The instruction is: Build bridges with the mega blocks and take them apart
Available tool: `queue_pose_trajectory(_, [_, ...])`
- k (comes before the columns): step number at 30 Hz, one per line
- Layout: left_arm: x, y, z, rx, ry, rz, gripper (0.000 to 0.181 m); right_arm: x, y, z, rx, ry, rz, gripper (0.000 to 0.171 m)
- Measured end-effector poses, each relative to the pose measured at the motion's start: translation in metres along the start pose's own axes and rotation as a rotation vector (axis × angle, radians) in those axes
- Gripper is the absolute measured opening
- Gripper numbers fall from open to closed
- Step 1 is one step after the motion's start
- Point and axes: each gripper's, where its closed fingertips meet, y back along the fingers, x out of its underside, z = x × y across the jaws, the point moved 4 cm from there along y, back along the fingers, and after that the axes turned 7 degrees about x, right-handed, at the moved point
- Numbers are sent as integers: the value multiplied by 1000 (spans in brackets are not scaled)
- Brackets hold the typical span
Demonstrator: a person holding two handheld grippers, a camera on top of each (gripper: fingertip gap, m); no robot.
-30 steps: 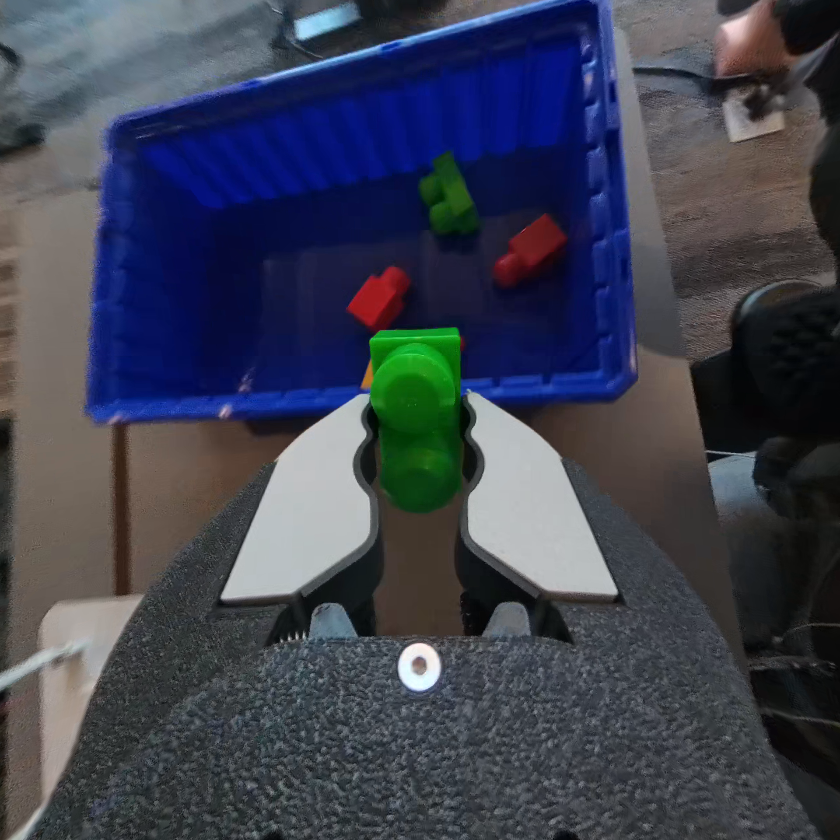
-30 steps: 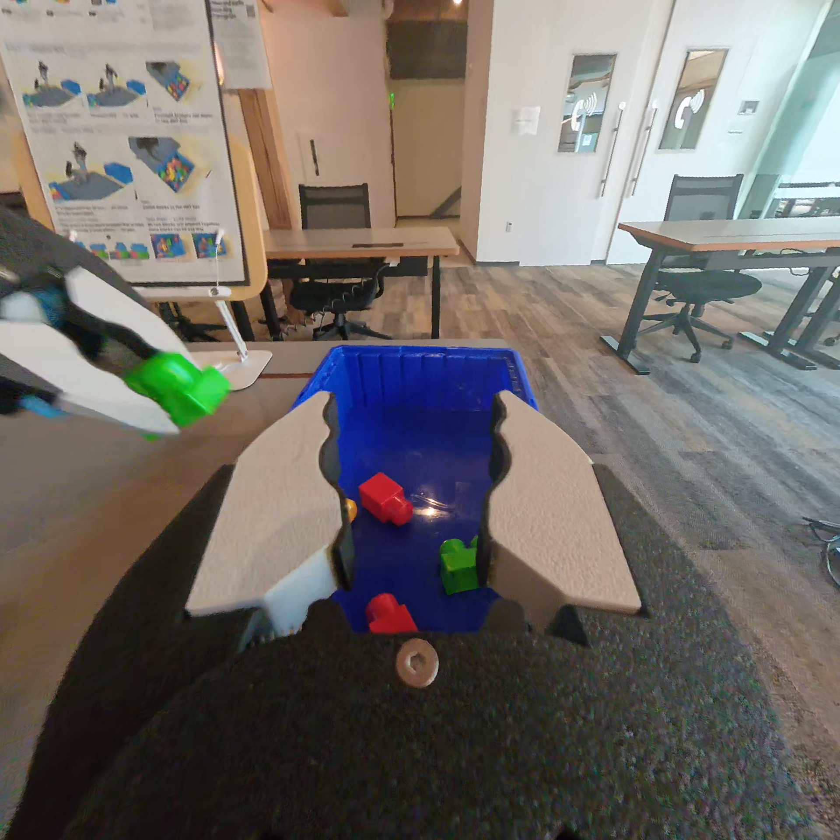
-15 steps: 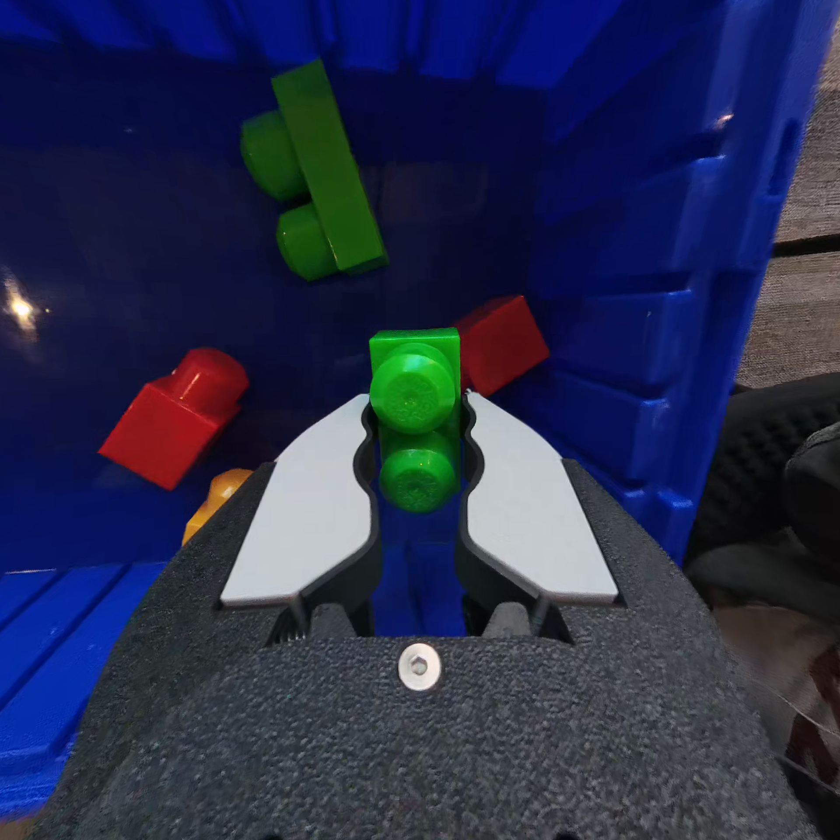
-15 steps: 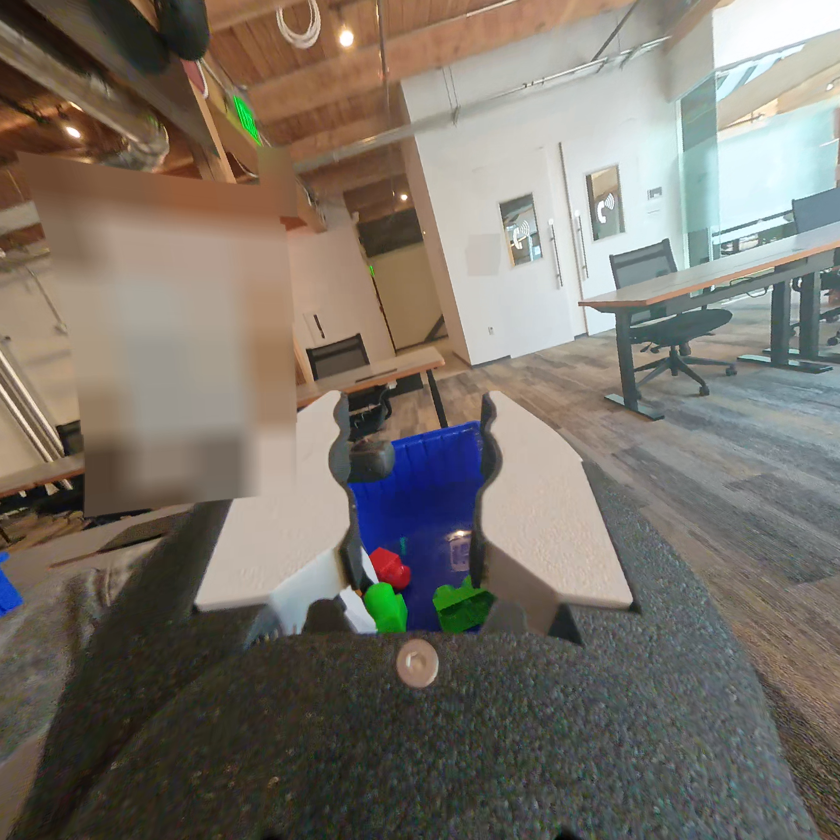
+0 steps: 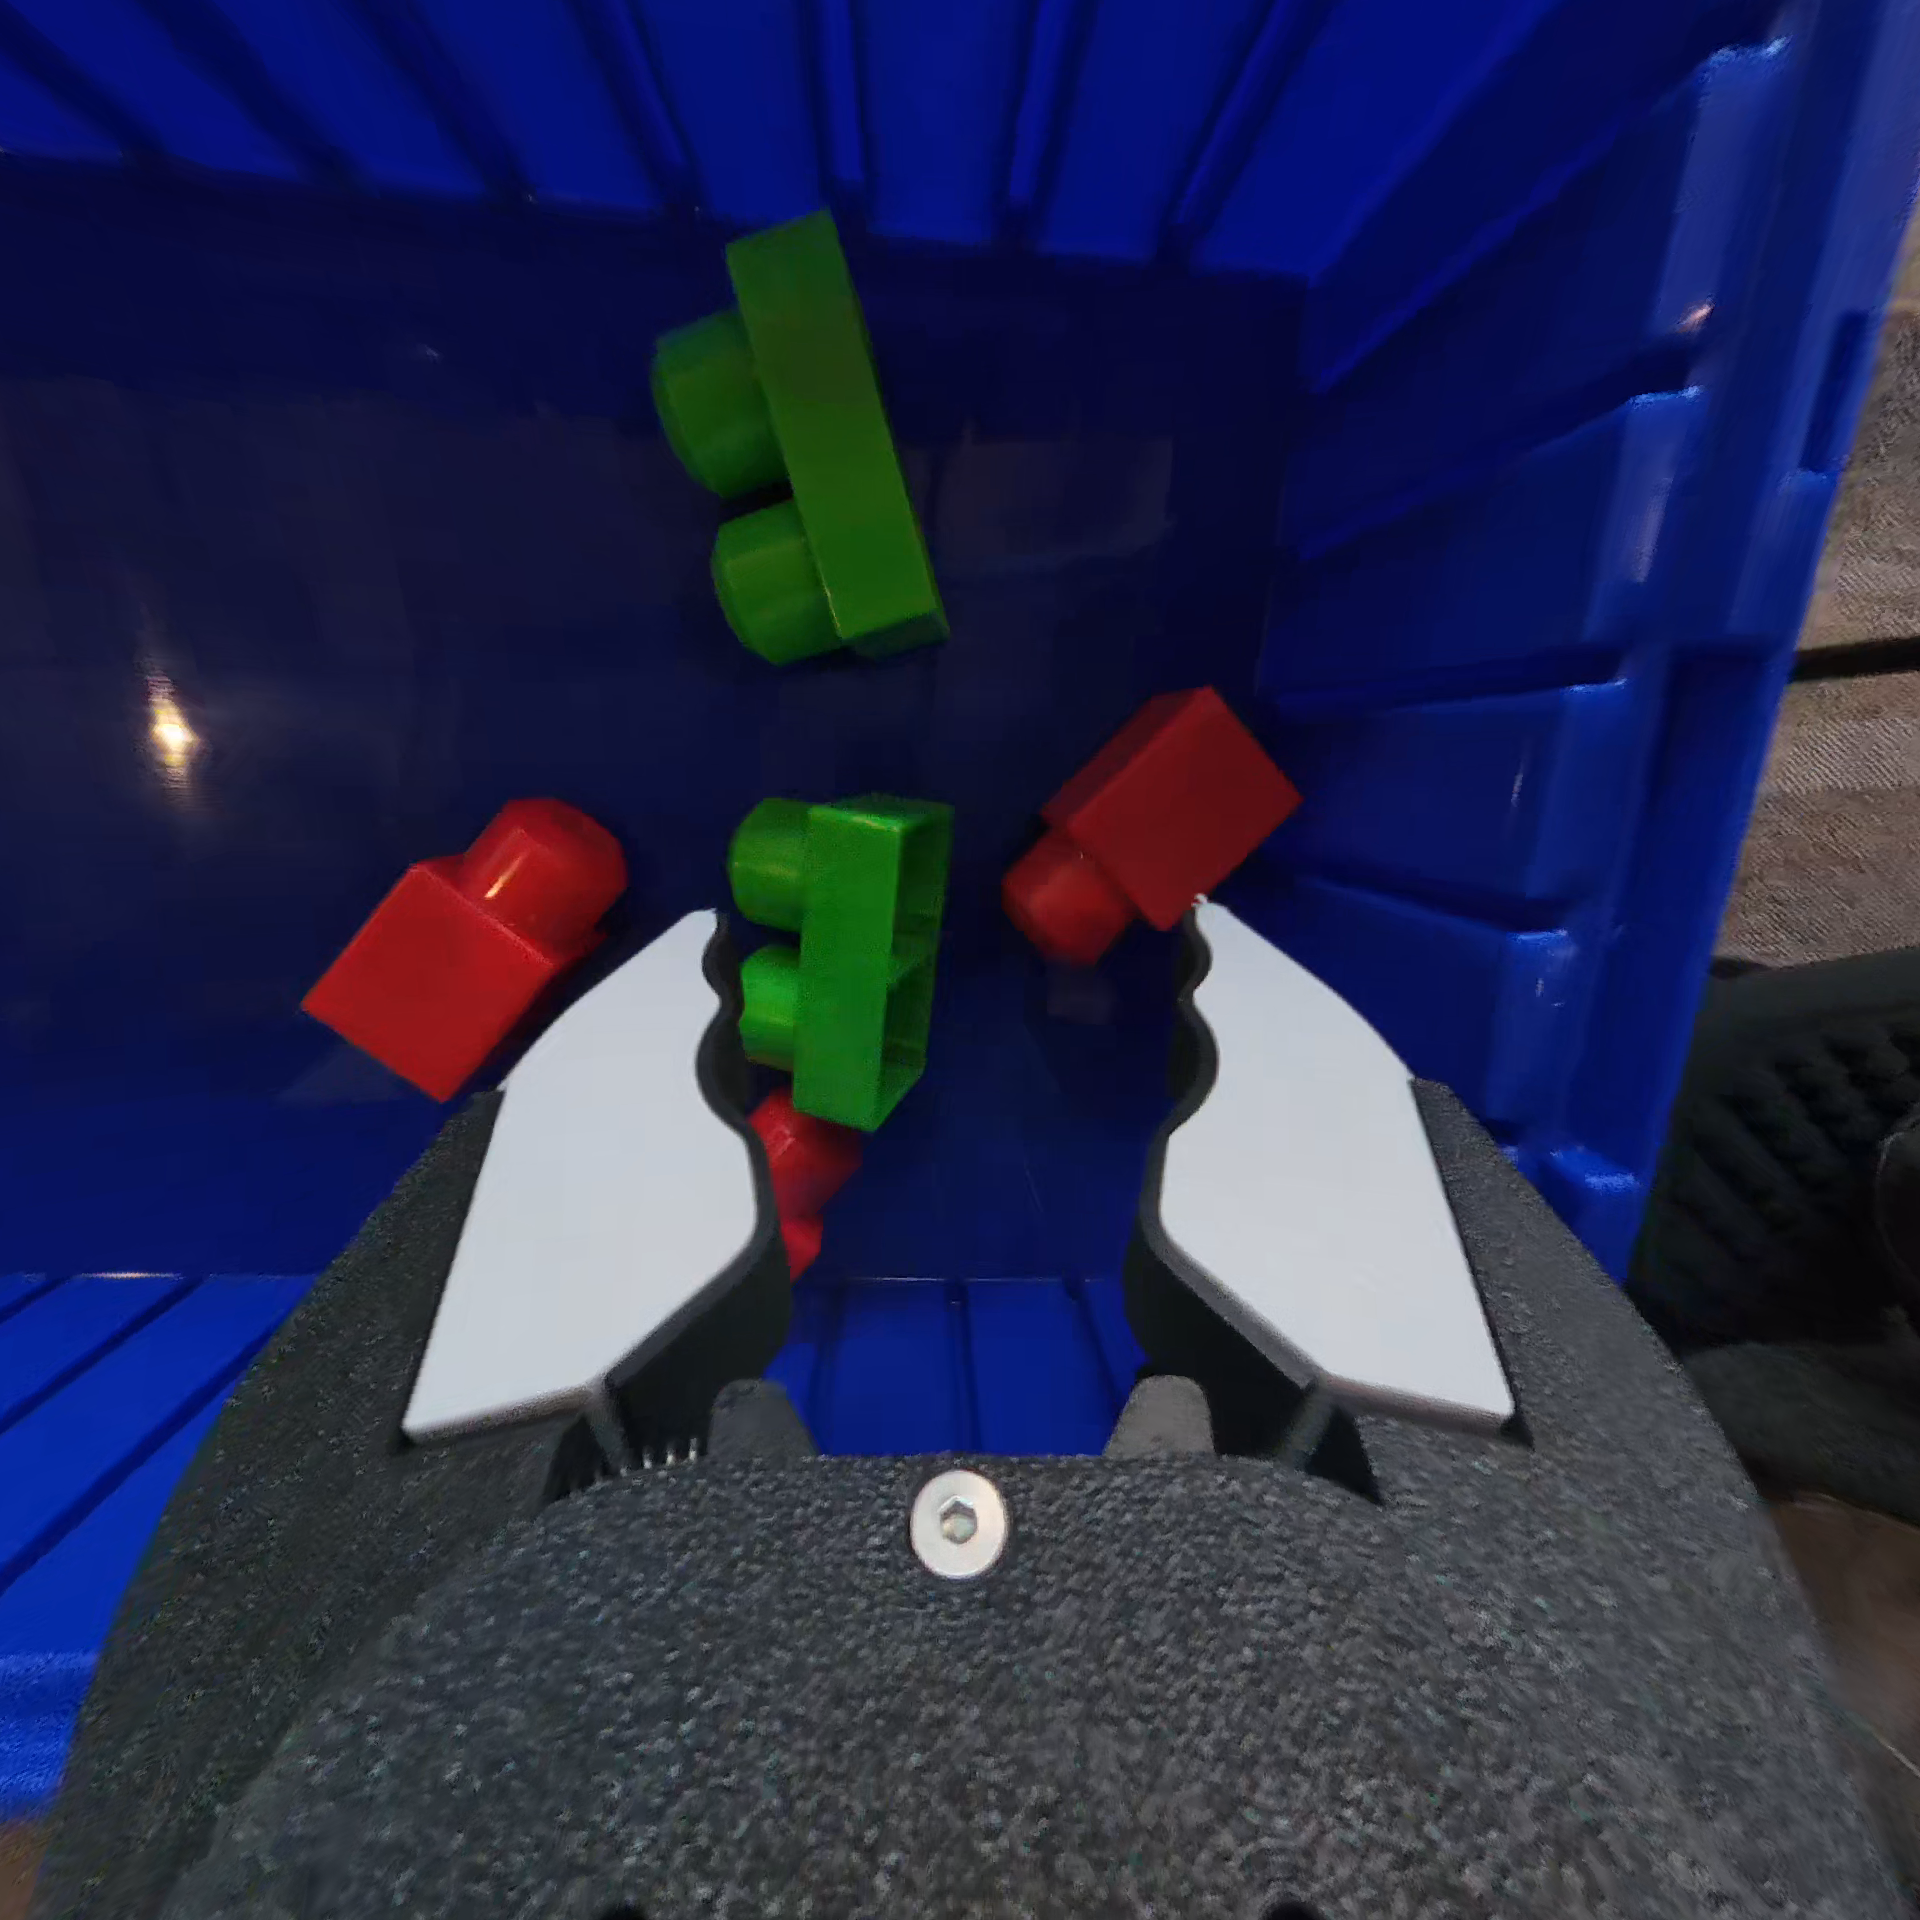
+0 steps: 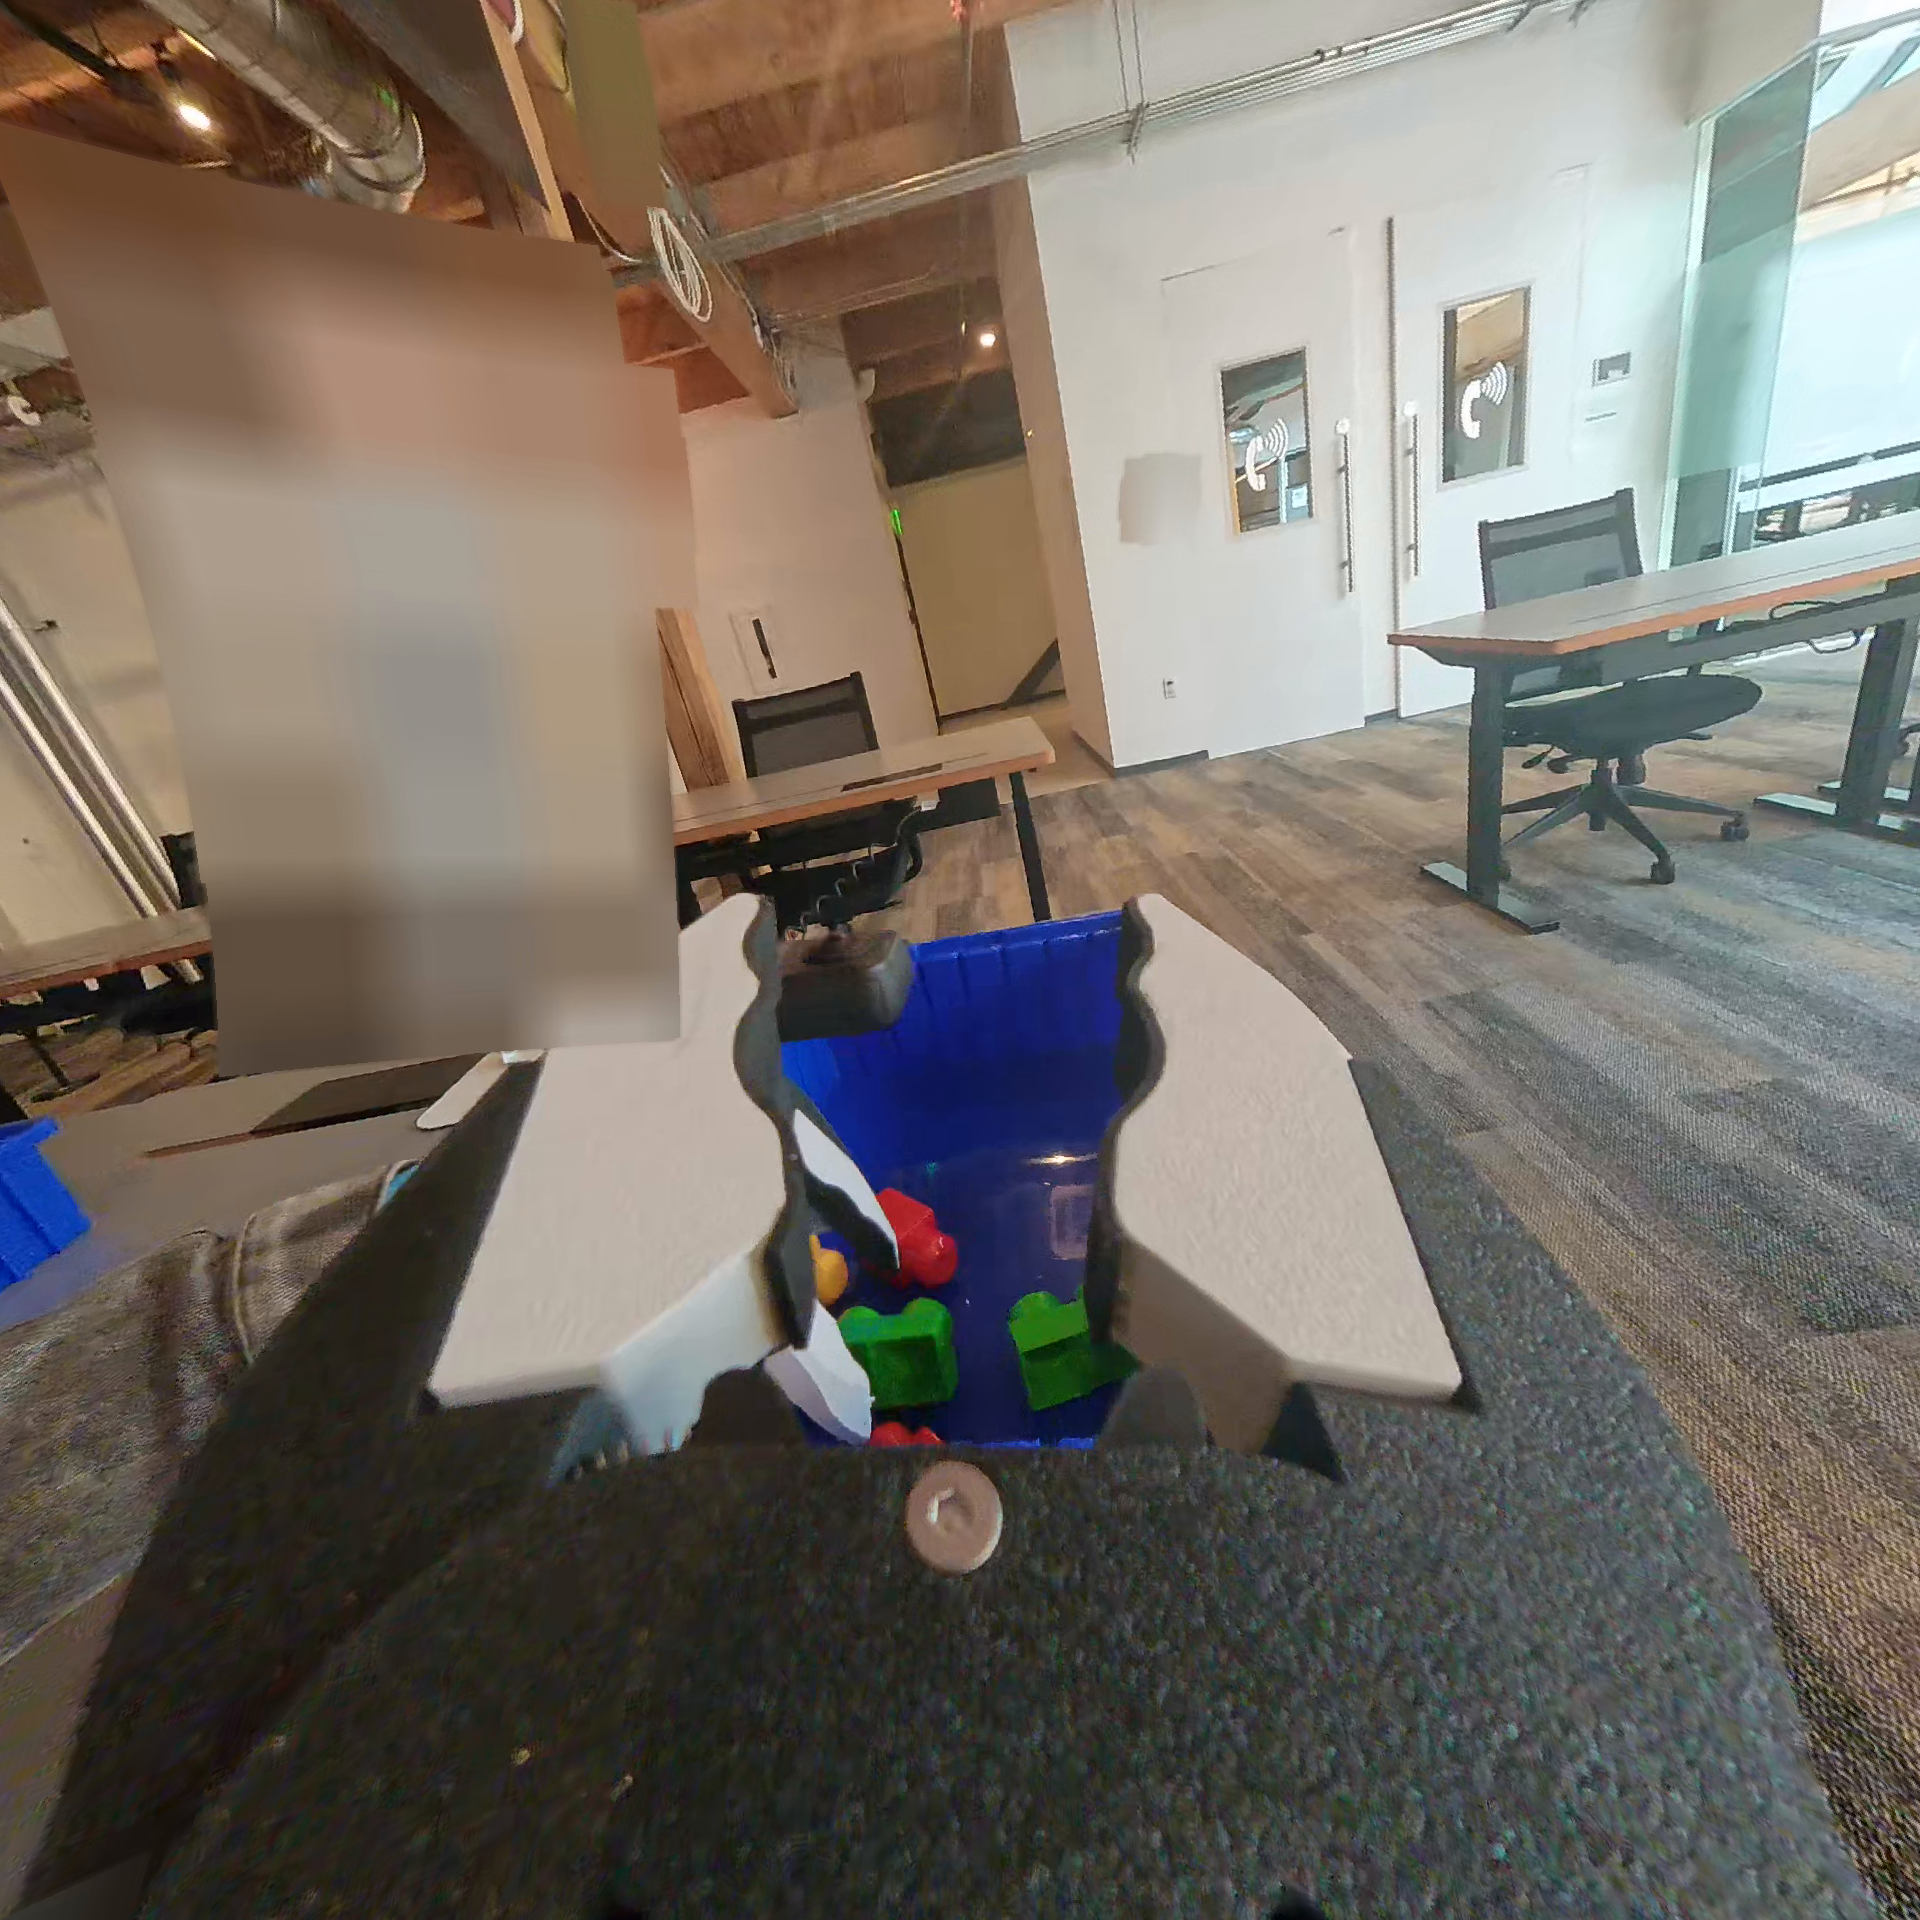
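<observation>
Grey-white fingers point(image 5: 613, 1153) of the left gripper point(image 5: 951, 940) spreading wide apart, gripping nothing, reaching down inside the blue bin point(image 5: 1558, 644). Lying on its side just ahead of the left finger, a two-stud green block point(image 5: 852, 961) (hollow underside turned to the right), touching neither pad as far as can be told. Peeking out from under that block, a small red block point(image 5: 795, 1164) partly hidden by the finger. Resting farther out on the glossy dark-blue floor: a red single-stud block point(image 5: 457, 956) to the left, another red block point(image 5: 1164, 821) to the right close to the ribbed side wall, and a second green block point(image 5: 810, 447) near the far wall, studs pointing left.

Hovering above the bin's near edge, the right gripper point(image 6: 945, 935), its pale fingers point(image 6: 1226, 1174) also parted and empty. Showing through the gap between them: the left gripper's white tips, the bin's ribbed wall point(image 6: 997, 977), both green blocks, one red block and a bit of an orange piece point(image 6: 828, 1270).

Stretching beyond, an open office: grey-brown plank flooring point(image 6: 1558, 1039) giving way to carpet, wood-topped desks point(image 6: 1662, 613) with black mesh chairs point(image 6: 1590, 686), white walls with narrow-windowed doors point(image 6: 1278, 468), and exposed timber ceiling point(image 6: 831, 125) with pipework. Sitting at the left edge, a grey tabletop point(image 6: 187, 1153) and a corner of another blue bin point(image 6: 26, 1195).
</observation>
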Motion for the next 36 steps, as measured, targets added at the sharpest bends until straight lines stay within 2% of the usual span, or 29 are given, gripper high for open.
queue_pose_trajectory(3, [-3, 19, -1, -38, -26, -91, 84, -1, -1, 4, -10, 7, -4, 60])
queue_pose_trajectory(6, [-2, 57, -1, -101, -42, -233, 83, -1, -5, 11, -16, 26, 3, 60])
queue_pose_trajectory(10, [17, 132, 1, -199, -50, -457, 79, 2, -12, 24, -34, 61, 33, 59])
queue_pose_trajectory(13, [52, 196, 0, -286, -40, -620, 76, 6, -19, 36, -60, 79, 54, 59])
queue_pose_trajectory(19, [168, 315, -5, -512, 45, -840, 73, 19, -36, 60, -82, 167, 136, 58])
queue_pose_trajectory(24, [288, 381, -18, -699, 182, -899, 71, 38, -53, 86, -123, 251, 224, 59])
queue_pose_trajectory(31, [458, 428, -41, -939, 435, -846, 67, 58, -68, 130, -213, 368, 275, 59])
queue_pose_trajectory(34, [525, 435, -45, -938, 585, -813, 68, 66, -72, 141, -235, 394, 305, 59])
queue_pose_trajectory(36, [561, 433, -46, -874, 665, -769, 72, 70, -74, 146, -237, 417, 321, 59])
